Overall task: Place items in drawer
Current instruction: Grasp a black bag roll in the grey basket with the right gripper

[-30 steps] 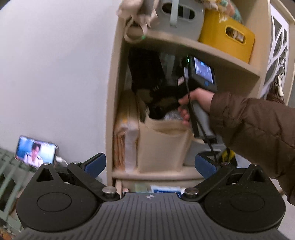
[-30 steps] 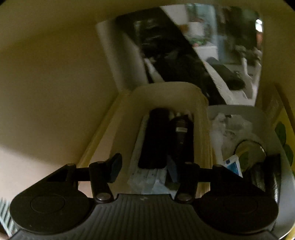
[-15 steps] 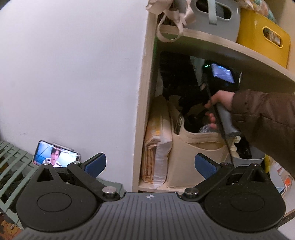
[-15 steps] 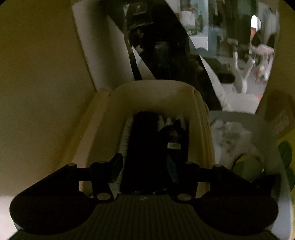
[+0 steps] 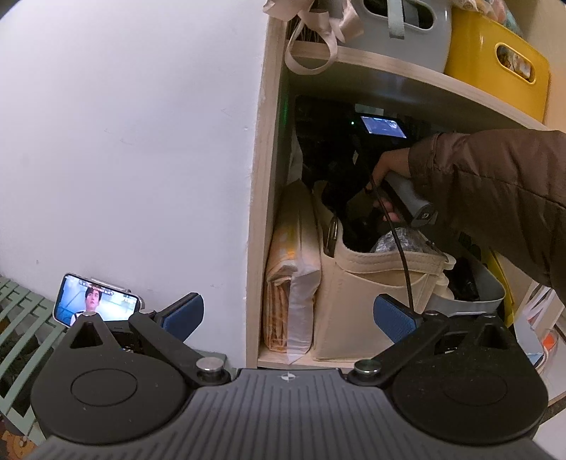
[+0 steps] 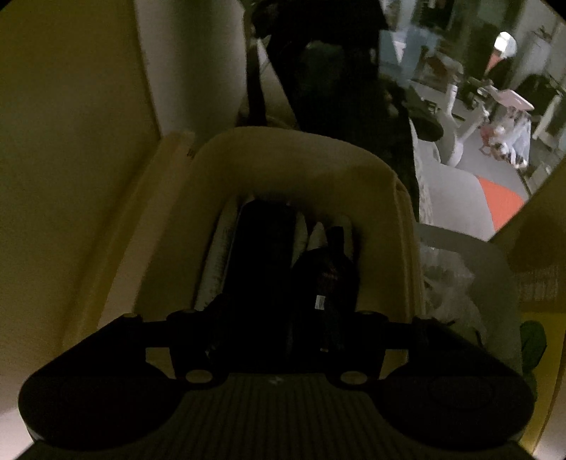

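1. Left wrist view: the left gripper has its blue pads spread wide, nothing between them. It points at the edge where the white wall meets the wooden shelf unit.
2. Phone with a lit screen stands at 9 o'clock of the left pad, against the wall.
3. Middle shelf: a beige fabric bin stands just right of a wrapped paper pack; a grey tub sits at its 3 o'clock.
4. A hand in a brown sleeve holds the right gripper's handle above the bin, tool angled down into it.
5. Top shelf: grey basket, with a yellow basket at its 3 o'clock.
6. Right wrist view (dim): the right gripper looks down into the beige bin. Its jaws are opening; the fingers are lost in shadow.
7. A dark bottle-shaped item lies in the bin between the jaws, beside a flat black item at its 9 o'clock. Pad contact: cannot tell.
8. Crumpled clear plastic fills the tub at 3 o'clock of the bin.
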The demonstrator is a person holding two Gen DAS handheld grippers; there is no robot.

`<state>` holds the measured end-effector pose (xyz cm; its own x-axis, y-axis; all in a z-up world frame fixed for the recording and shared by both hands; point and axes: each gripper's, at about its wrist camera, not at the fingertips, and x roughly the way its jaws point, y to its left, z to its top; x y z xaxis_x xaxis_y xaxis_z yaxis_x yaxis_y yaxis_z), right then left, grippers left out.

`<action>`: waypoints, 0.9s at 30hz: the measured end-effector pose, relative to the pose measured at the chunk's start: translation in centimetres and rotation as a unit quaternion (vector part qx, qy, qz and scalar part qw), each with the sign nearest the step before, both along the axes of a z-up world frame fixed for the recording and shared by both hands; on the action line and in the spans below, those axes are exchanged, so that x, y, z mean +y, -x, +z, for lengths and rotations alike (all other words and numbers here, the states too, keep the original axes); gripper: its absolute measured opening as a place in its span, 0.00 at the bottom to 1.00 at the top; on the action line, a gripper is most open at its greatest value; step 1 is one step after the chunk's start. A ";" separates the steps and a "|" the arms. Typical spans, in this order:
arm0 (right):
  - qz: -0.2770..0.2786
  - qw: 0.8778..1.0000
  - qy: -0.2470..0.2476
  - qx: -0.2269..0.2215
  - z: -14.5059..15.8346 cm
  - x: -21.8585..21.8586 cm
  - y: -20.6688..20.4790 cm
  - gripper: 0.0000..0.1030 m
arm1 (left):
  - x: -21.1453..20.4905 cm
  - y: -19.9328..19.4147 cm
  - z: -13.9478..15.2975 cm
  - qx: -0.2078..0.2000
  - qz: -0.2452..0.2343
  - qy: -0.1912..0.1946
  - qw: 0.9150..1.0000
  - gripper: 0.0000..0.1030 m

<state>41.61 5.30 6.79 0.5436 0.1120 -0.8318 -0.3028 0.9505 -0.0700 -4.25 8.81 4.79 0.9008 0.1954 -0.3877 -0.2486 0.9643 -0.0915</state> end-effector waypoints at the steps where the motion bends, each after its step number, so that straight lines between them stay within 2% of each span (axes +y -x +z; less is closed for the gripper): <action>1: 0.005 1.000 0.005 0.002 -0.1 0.2 -0.2 0.69 | 0.0 0.0 0.0 0.001 0.000 0.001 1.000 1.00; 10: 0.038 0.999 0.028 0.020 -0.1 1.0 -1.3 0.75 | 0.0 -0.2 -0.3 0.010 -0.005 0.007 1.000 1.00; 11: 0.042 0.998 0.031 0.018 0.0 1.2 -1.4 0.74 | 0.0 -0.2 -0.4 0.010 -0.005 0.005 1.000 1.00; 12: 0.044 0.999 0.029 0.013 0.1 1.3 -1.4 0.67 | 0.0 -0.2 -0.5 0.012 -0.005 0.004 1.000 1.00; 14: 0.055 0.998 -0.004 0.013 0.7 1.5 -1.1 0.62 | 0.0 -0.2 -0.6 0.016 -0.005 0.006 1.000 1.00; 15: 0.063 0.998 -0.019 0.020 0.9 1.7 -1.0 0.54 | 0.1 -0.3 -0.7 0.020 -0.005 0.009 1.000 1.00; 16: 0.070 0.997 -0.033 0.027 1.1 1.9 -1.0 0.55 | 0.2 -0.4 -0.7 0.022 -0.004 0.010 1.000 1.00; 17: 0.072 0.997 -0.020 0.026 1.2 2.3 -1.1 0.56 | 0.3 -0.3 -0.8 0.024 -0.003 0.012 1.000 1.00; 19: 0.070 0.997 -0.024 0.035 1.2 2.1 -1.8 0.58 | 0.5 -0.2 -0.8 0.025 0.001 0.014 1.000 1.00; 21: 0.051 0.996 -0.048 0.063 0.7 1.0 -2.8 0.66 | 0.8 -0.1 -0.9 0.025 0.007 0.019 1.000 1.00; 24: 0.035 0.988 -0.111 0.097 -0.1 -0.9 -4.0 0.68 | 1.1 -0.2 -0.9 0.027 0.013 0.027 0.999 1.00; 27: 0.027 0.985 -0.129 0.109 -0.5 -1.4 -4.3 0.68 | 1.2 -0.2 -1.0 0.030 0.014 0.029 0.999 1.00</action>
